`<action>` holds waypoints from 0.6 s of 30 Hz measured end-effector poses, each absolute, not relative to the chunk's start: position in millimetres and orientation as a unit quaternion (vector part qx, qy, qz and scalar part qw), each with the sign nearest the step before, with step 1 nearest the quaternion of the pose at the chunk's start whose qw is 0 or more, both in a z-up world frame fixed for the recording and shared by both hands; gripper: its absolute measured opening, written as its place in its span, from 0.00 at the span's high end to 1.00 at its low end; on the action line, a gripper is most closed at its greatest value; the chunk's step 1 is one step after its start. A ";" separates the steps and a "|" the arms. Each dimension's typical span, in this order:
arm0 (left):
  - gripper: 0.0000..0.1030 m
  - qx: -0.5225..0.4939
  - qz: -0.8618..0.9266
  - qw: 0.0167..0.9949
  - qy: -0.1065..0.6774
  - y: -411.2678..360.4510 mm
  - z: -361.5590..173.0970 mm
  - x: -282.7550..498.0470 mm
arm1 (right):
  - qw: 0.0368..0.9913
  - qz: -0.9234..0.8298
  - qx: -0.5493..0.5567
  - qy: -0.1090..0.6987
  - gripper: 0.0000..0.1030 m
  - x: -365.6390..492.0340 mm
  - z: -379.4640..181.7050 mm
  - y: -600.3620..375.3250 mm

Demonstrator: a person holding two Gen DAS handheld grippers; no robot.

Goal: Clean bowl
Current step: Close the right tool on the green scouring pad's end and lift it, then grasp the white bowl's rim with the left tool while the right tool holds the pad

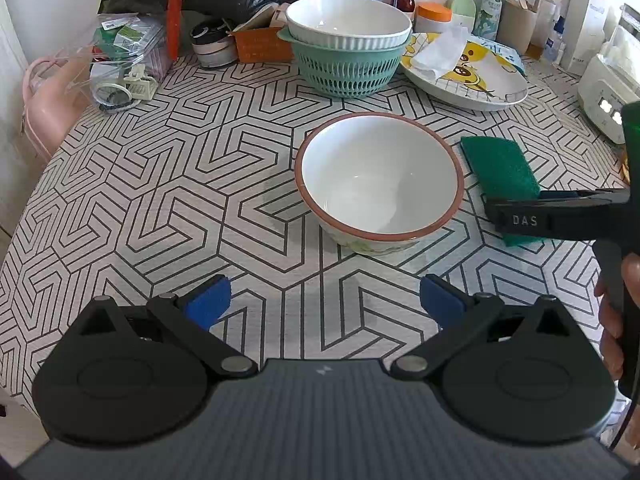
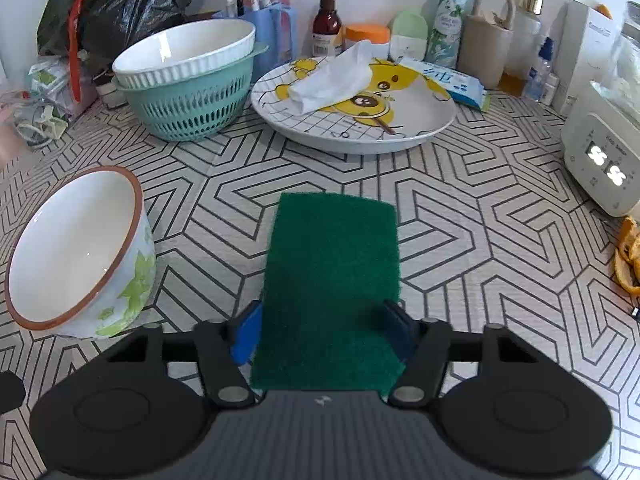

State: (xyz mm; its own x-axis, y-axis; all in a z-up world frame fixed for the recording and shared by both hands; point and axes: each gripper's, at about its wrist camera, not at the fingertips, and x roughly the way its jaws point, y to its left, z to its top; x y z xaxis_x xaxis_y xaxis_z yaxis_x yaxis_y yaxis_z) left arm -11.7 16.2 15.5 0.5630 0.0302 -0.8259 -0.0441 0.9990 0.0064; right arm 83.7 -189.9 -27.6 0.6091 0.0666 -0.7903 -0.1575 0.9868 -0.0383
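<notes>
A white bowl (image 1: 380,182) with a brown rim and green leaf print stands on the patterned table; it also shows at the left of the right wrist view (image 2: 78,248). My left gripper (image 1: 325,300) is open and empty, a little short of the bowl. My right gripper (image 2: 326,332) has its pads against both long edges of a green scouring pad (image 2: 332,272) that lies flat on the table to the right of the bowl. The pad (image 1: 500,168) and the right gripper (image 1: 560,220) show in the left wrist view too.
A teal colander (image 1: 346,68) holding a white ribbed dish (image 1: 348,22) stands behind the bowl. A large cartoon plate (image 2: 356,116) with a white cloth lies at the back. Bottles, bags and a white appliance (image 2: 600,156) line the back and right edges. Orange peel (image 2: 628,256) lies far right.
</notes>
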 end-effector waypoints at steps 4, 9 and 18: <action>0.00 -0.010 0.021 0.885 0.466 16.6 15.9 -12.5 | 0.901 0.063 -0.019 0.430 0.83 83.5 -23.8 -206.9; 0.00 -0.017 0.020 0.886 0.463 16.3 17.8 -11.5 | 0.902 0.085 0.009 0.423 0.88 75.2 -16.3 -222.4; 0.00 -0.070 -0.003 0.904 0.422 30.0 35.3 -11.9 | 0.902 0.136 0.033 0.409 0.88 50.0 -3.0 -217.2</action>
